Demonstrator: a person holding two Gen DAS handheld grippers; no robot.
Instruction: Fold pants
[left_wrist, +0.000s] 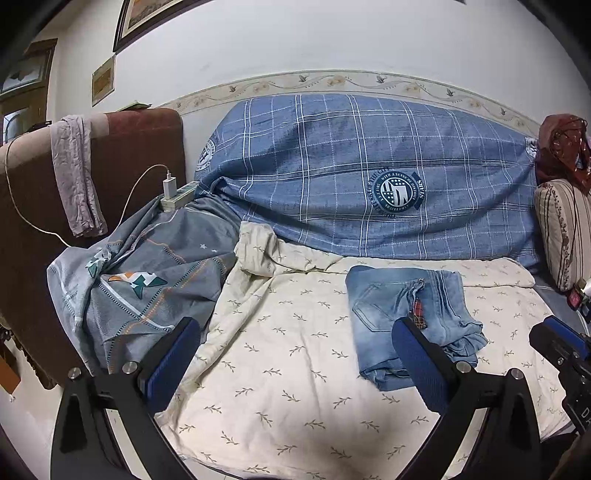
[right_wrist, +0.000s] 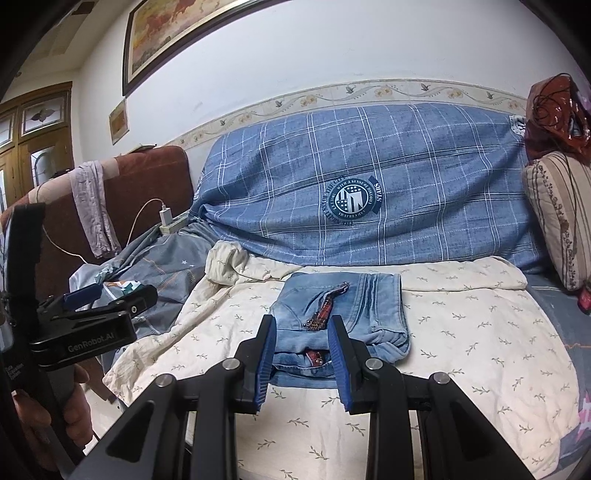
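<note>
A pair of light blue jeans (left_wrist: 391, 295) (right_wrist: 354, 302) lies folded into a small rectangle on the cream leaf-print sheet (left_wrist: 280, 369) (right_wrist: 461, 332). A red plaid lining shows at the fly. My left gripper (left_wrist: 295, 339) stands wide open over the sheet, left of the jeans, with nothing between its fingers. My right gripper (right_wrist: 302, 321) hovers at the near edge of the jeans. Its jaws stand a little apart, and the pads press on nothing. The denim shows through the gap. The left gripper (right_wrist: 110, 295) also appears at the left of the right wrist view, held by a hand (right_wrist: 75, 391).
A blue plaid cover (left_wrist: 332, 166) drapes the back cushions. A rumpled grey duvet (left_wrist: 147, 280) lies left, beside a power strip with a white charger (left_wrist: 170, 188). A brown armchair (left_wrist: 140, 155) carries a mauve cloth. A striped pillow (left_wrist: 557, 229) stands at the right.
</note>
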